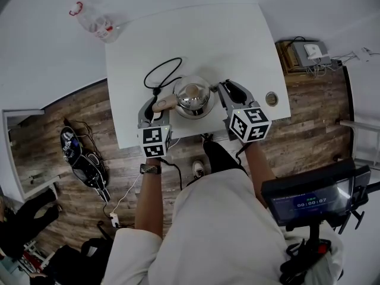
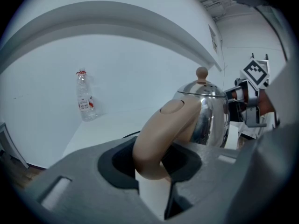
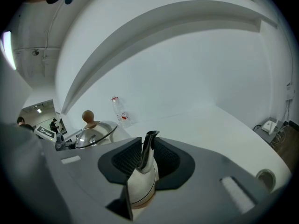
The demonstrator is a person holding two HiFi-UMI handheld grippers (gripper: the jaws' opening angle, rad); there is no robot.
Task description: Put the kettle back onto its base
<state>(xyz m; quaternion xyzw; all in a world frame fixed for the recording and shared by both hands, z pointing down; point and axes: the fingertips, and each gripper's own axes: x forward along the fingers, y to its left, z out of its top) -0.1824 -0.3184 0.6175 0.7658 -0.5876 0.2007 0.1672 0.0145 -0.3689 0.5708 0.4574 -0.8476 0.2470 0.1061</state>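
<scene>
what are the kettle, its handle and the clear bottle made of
kettle: polished metal, likely stainless steel; its body gives mirror-like reflections.
handle: matte beige and smooth, probably plastic; no grain shows.
bottle: seemingly thin clear plastic; the walls are see-through.

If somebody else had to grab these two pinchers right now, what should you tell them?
Left gripper: shut on the kettle's tan handle.
Right gripper: shut on the spout.
Things: the steel kettle is upright over the white table, near its front edge. A black cord loops beside it.
Done: both grips are on.
Left: the base isn't visible, so I can't tell whether the kettle is seated. Look underneath, seat it, then let go.
</scene>
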